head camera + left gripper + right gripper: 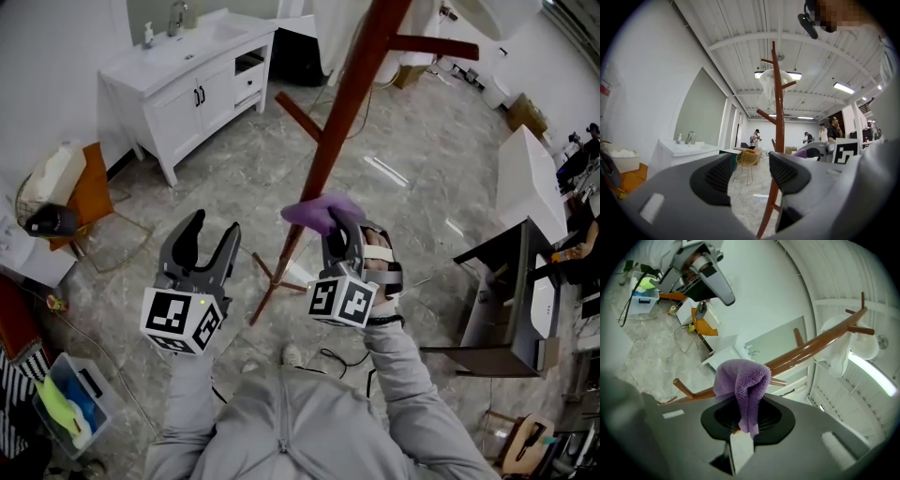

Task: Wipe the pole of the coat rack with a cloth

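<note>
Grey marbled floor tiles [225, 178] fill the head view, with a white vanity cabinet with a sink [187, 80] at the upper left. A reddish-brown wooden coat rack pole [347, 103] slants across the middle of the picture, and its feet spread out on the tiles between the two grippers. The left gripper [212, 230] hangs just left of the lower pole, apart from it, with its jaws spread. The right gripper [342, 230] is up against the pole and carries a purple fluffy cloth [323, 211] that lies on the wood about halfway up the visible length. Grey sleeves run back from both grippers to the bottom edge.

Seen from the left gripper view, the two jaws stand wide apart with nothing between them. Beyond them the pole rises upright with short pegs. A white garment [771, 86] hangs near its top, and a yellow wire chair [747, 159] stands behind it. People stand far back in the room.

Seen from the right gripper view, the jaws are pinched on the cloth [745, 380]. It bunches above the pads and drapes down between them. The pole [811, 345] passes right behind the bunched cloth, touching it as far as can be seen.
</note>
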`<control>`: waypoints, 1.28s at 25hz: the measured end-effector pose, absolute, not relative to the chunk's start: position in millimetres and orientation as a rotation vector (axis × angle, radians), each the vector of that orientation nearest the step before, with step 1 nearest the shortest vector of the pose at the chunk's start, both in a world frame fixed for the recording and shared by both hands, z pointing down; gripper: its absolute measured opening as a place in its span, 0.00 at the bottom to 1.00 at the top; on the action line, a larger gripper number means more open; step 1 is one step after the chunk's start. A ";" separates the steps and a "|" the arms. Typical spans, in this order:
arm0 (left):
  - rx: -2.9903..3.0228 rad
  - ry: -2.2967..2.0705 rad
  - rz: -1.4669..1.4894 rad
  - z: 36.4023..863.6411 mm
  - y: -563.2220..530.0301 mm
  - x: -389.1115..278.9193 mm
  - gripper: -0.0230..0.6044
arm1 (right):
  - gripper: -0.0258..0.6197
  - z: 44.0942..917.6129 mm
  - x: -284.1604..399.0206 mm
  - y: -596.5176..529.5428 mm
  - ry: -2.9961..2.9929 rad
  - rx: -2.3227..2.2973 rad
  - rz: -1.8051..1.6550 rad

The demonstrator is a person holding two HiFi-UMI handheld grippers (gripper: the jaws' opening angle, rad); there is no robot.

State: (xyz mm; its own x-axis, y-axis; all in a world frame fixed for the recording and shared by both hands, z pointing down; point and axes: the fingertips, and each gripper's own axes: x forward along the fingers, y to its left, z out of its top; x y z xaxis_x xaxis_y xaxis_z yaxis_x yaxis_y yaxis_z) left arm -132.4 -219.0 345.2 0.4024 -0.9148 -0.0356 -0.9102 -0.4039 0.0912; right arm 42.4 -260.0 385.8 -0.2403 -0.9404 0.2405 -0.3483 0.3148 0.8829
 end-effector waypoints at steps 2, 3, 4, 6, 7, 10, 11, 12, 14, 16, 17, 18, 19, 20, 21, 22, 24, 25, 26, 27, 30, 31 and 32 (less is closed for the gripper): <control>2.589 -1.675 -0.120 344.8 -218.6 -129.7 0.46 | 0.13 371.9 47.5 -256.1 -1.787 1.211 -0.902; 2.592 -1.671 -0.120 344.6 -218.3 -128.1 0.46 | 0.13 364.9 50.7 -253.9 -1.800 1.236 -0.901; 2.595 -1.668 -0.119 344.6 -217.9 -126.4 0.46 | 0.13 358.1 54.5 -251.4 -1.811 1.260 -0.900; 2.603 -1.660 -0.118 345.1 -216.9 -123.2 0.46 | 0.13 345.3 63.3 -246.4 -1.827 1.309 -0.899; 2.606 -1.655 -0.117 345.2 -216.6 -121.8 0.46 | 0.13 339.0 68.2 -244.2 -1.830 1.332 -0.899; 2.618 -1.643 -0.116 343.4 -215.8 -118.6 0.46 | 0.13 320.6 85.2 -238.4 -1.810 1.394 -0.910; 2.622 -1.640 -0.116 342.6 -215.4 -117.6 0.46 | 0.13 315.2 91.7 -236.6 -1.799 1.414 -0.912; 2.625 -1.637 -0.115 342.0 -214.9 -116.3 0.46 | 0.13 310.3 98.6 -234.8 -1.790 1.436 -0.912; 2.633 -1.631 -0.114 341.1 -214.1 -113.2 0.46 | 0.13 302.7 112.9 -231.7 -1.772 1.478 -0.908; 2.639 -1.626 -0.112 340.5 -213.8 -110.9 0.46 | 0.13 298.6 125.8 -230.3 -1.751 1.510 -0.906; 2.641 -1.625 -0.112 340.3 -213.6 -110.2 0.46 | 0.13 297.9 131.7 -230.3 -1.739 1.522 -0.905; 2.643 -1.624 -0.111 340.1 -213.2 -109.6 0.46 | 0.13 297.8 137.2 -230.5 -1.728 1.532 -0.902; 2.644 -1.624 -0.109 339.9 -212.7 -109.1 0.46 | 0.13 298.1 142.2 -230.8 -1.718 1.539 -0.896; 2.645 -1.626 -0.107 339.8 -212.2 -109.0 0.46 | 0.13 298.9 146.9 -231.3 -1.707 1.543 -0.890; 2.645 -1.627 -0.105 339.9 -211.7 -109.1 0.46 | 0.13 300.4 151.2 -232.2 -1.697 1.546 -0.885; 2.645 -1.629 -0.102 340.1 -211.4 -109.9 0.46 | 0.13 302.3 154.7 -233.4 -1.689 1.548 -0.879; 2.642 -1.636 -0.097 340.6 -211.5 -113.2 0.46 | 0.13 306.7 157.8 -237.2 -1.684 1.551 -0.863; 2.639 -1.640 -0.096 340.5 -212.0 -115.4 0.46 | 0.13 308.9 157.8 -240.1 -1.684 1.550 -0.856; 2.636 -1.644 -0.095 340.3 -212.6 -117.5 0.46 | 0.13 311.2 157.2 -243.7 -1.682 1.546 -0.850; 2.633 -1.648 -0.095 340.0 -213.0 -119.2 0.46 | 0.13 313.6 156.5 -247.8 -1.679 1.539 -0.846; 2.619 -1.665 -0.089 339.6 -212.1 -123.3 0.46 | 0.13 322.6 153.5 -260.6 -1.673 1.510 -0.835; 2.614 -1.673 -0.086 339.8 -211.0 -124.8 0.46 | 0.13 326.3 152.0 -264.5 -1.671 1.496 -0.833; 2.608 -1.681 -0.083 340.1 -209.7 -126.1 0.46 | 0.13 330.6 150.2 -268.2 -1.669 1.480 -0.832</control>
State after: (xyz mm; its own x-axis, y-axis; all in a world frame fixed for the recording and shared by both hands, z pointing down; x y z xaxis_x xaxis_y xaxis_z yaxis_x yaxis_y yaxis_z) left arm -126.1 -209.7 340.1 0.4120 -0.9108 -0.0248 -0.9088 -0.4127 0.0608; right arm 150.2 -268.2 330.6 -0.0582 -0.9924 0.1088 -0.5105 0.1233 0.8510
